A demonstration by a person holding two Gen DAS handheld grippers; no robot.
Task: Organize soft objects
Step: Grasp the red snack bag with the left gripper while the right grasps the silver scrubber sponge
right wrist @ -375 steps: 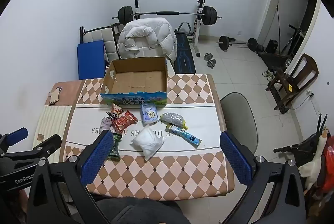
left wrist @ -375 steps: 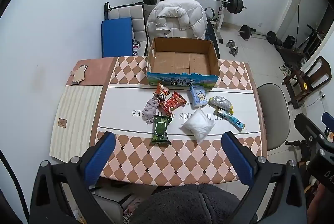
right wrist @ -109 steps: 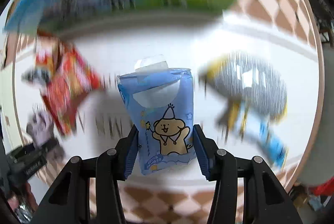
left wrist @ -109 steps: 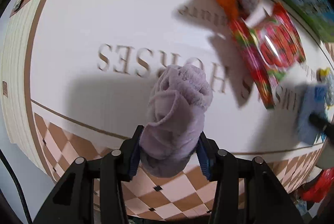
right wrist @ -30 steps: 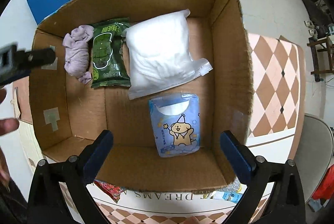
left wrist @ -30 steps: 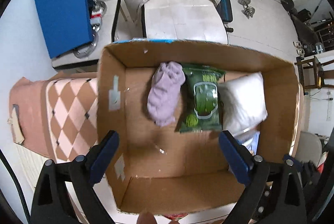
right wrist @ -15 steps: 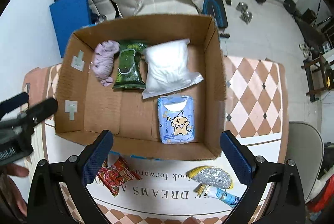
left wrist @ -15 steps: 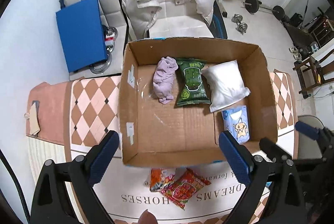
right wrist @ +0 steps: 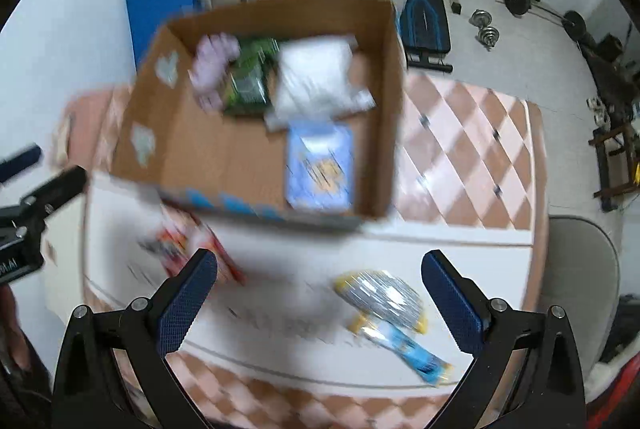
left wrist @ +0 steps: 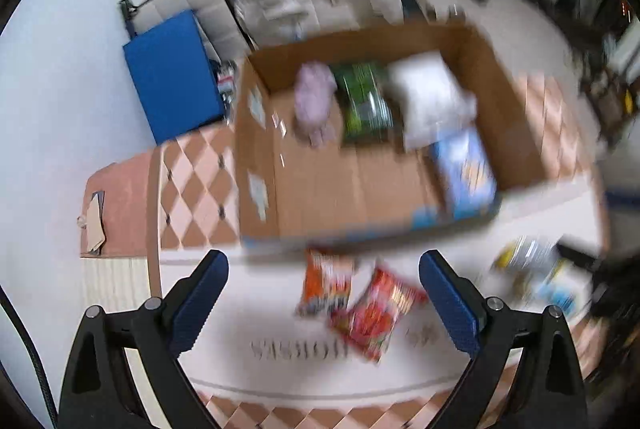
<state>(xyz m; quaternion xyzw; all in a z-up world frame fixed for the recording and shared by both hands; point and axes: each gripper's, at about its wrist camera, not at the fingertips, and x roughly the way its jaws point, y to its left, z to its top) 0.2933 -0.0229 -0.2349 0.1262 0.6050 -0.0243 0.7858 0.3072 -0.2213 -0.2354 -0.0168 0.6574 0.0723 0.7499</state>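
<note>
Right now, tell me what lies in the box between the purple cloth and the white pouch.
The green wipes pack lies between the purple cloth and the white pouch, clearest in the right wrist view.

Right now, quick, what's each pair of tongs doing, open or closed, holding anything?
Left tongs: open, holding nothing, above the table.
Right tongs: open, holding nothing, above the table.

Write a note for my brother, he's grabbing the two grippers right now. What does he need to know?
Left gripper: open, empty, above the table.
Right gripper: open, empty too.
In the cardboard box: purple cloth, green pack, white bag, blue tissue pack. That part is done.
On the table, near the box: two red snack bags, a silver packet and a blue wrapper. They look crinkly, probably not soft; check before packing.
</note>
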